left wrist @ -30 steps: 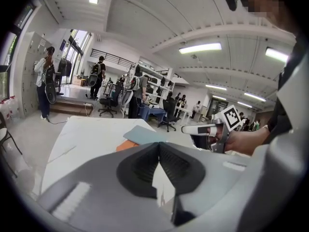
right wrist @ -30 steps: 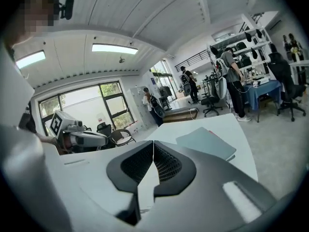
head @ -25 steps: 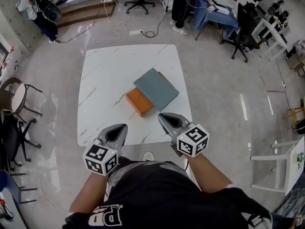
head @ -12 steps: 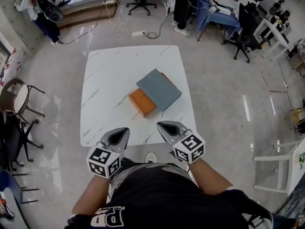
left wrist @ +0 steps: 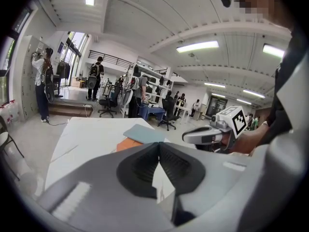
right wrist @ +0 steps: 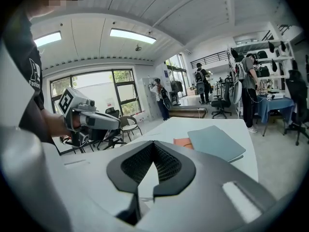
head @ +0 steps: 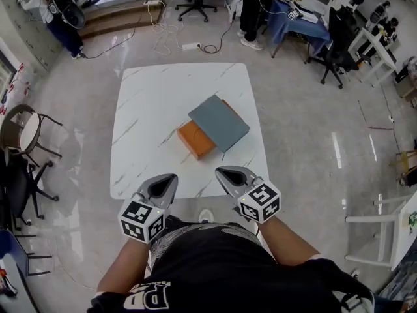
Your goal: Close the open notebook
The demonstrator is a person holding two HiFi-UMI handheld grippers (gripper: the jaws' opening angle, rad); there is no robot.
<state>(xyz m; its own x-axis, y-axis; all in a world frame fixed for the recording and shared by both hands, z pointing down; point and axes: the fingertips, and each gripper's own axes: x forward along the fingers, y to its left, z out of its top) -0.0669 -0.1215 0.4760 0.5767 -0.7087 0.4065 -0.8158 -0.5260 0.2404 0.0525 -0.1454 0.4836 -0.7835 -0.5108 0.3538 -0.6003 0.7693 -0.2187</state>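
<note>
Hovering just off the near edge of the white marble table (head: 150, 109), the left gripper (head: 168, 178) and the right gripper (head: 221, 171) both point toward the table's middle, tilted slightly downward. Each gripper view shows its jaws brought together at the tips with nothing caught between them, so neither tool has hold of anything. Held side by side, off the table and short of everything on it, they read as resting rather than reaching, and neither touches the tabletop.

The grey-blue notebook (head: 219, 122) lies flat a little right of the table's centre, turned cornerwise to the table's edges. Its cover faces up and no pages show in any view. It rests partly on an orange book (head: 193, 139), whose near-left part juts out from under it toward the table's near edge. With the cover down and flat, the notebook looks shut already, so I judge the task done or very nearly so, and the closed, empty jaws fit that. Whether the orange piece is a separate book or part of the same notebook, I cannot tell.
</note>
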